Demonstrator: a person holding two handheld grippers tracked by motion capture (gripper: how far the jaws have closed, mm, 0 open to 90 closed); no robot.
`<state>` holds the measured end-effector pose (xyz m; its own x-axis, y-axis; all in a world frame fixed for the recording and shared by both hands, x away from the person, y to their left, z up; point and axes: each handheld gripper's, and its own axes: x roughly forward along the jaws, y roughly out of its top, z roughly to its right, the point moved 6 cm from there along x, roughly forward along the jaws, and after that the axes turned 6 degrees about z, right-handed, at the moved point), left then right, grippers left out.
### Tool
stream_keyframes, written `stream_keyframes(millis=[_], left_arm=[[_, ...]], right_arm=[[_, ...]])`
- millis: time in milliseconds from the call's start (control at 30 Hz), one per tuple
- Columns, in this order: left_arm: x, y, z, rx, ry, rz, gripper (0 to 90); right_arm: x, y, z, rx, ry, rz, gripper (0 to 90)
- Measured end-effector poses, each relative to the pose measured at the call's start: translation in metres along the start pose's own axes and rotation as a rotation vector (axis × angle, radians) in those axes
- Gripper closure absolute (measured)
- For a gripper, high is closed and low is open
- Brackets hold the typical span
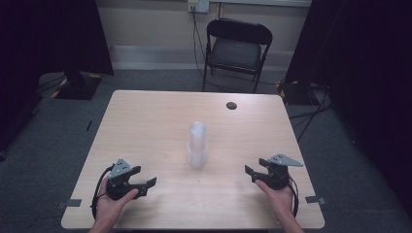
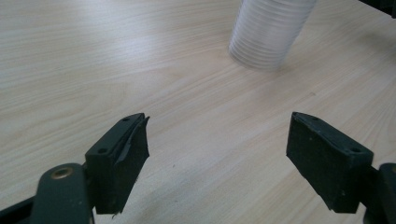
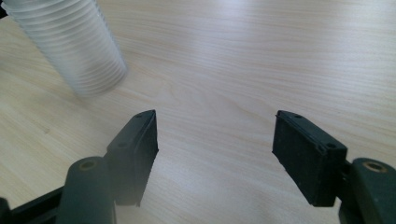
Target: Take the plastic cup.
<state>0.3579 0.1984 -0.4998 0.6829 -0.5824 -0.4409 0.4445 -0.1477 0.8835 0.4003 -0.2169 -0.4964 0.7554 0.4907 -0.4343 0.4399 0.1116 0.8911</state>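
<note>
We read this as a lab or recording room, not a home. A bare light-wood square desk (image 1: 145, 121) stands on grey carpet floor (image 1: 43, 141). Black curtains (image 1: 48, 34) hang at both sides. A black folding metal chair (image 1: 236, 51) sits past the desk's far edge, under a white wall socket (image 1: 198, 6) with black cables (image 1: 311, 114) trailing across the floor.

dim room with dark edges, soft glare on the table (image 1: 145, 126), near jaws blurred.
</note>
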Motion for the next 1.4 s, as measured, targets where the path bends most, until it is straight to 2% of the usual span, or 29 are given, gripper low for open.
stream_keyframes(millis=[100,200,300,367,467,633,900,1033,1233,1333,1400], left_arm=[[0.001,0.001,-0.001,-0.006,-0.009,0.002,17.1],[0.003,0.002,0.0,-0.017,-0.014,0.005,16.7],[0.005,0.002,0.002,-0.007,-0.015,-0.005,17.0],[0.004,0.002,0.003,0.004,-0.014,-0.006,17.6],[0.004,0.004,0.005,0.007,-0.02,0.005,17.7],[0.002,0.002,0.007,0.03,-0.016,-0.001,17.7],[0.0,0.001,0.007,0.035,-0.018,0.0,17.9],[0.002,0.001,0.006,0.004,-0.025,-0.003,17.9],[0.002,0.001,0.005,-0.009,-0.026,-0.003,18.1],[-0.002,0.003,0.003,-0.007,-0.021,0.015,18.2],[-0.002,0.002,0.002,-0.041,-0.026,0.022,18.2]], right_arm=[[0.001,0.0,-0.001,-0.005,0.013,-0.004,30.8],[0.003,0.0,-0.005,-0.037,0.033,-0.009,30.8],[0.002,0.001,-0.013,-0.042,0.075,-0.003,30.8],[0.002,0.002,-0.015,-0.048,0.083,0.002,30.8],[0.0,0.004,-0.023,-0.056,0.119,0.005,30.7],[-0.001,0.008,-0.03,-0.078,0.147,0.009,30.6],[-0.001,0.025,-0.048,-0.102,0.197,0.042,30.0],[0.004,0.034,-0.058,-0.114,0.238,0.037,30.3],[0.017,0.049,-0.072,-0.126,0.269,0.062,30.0],[0.021,0.055,-0.078,-0.132,0.289,0.068,29.8],[0.024,0.06,-0.082,-0.128,0.299,0.074,28.9]])
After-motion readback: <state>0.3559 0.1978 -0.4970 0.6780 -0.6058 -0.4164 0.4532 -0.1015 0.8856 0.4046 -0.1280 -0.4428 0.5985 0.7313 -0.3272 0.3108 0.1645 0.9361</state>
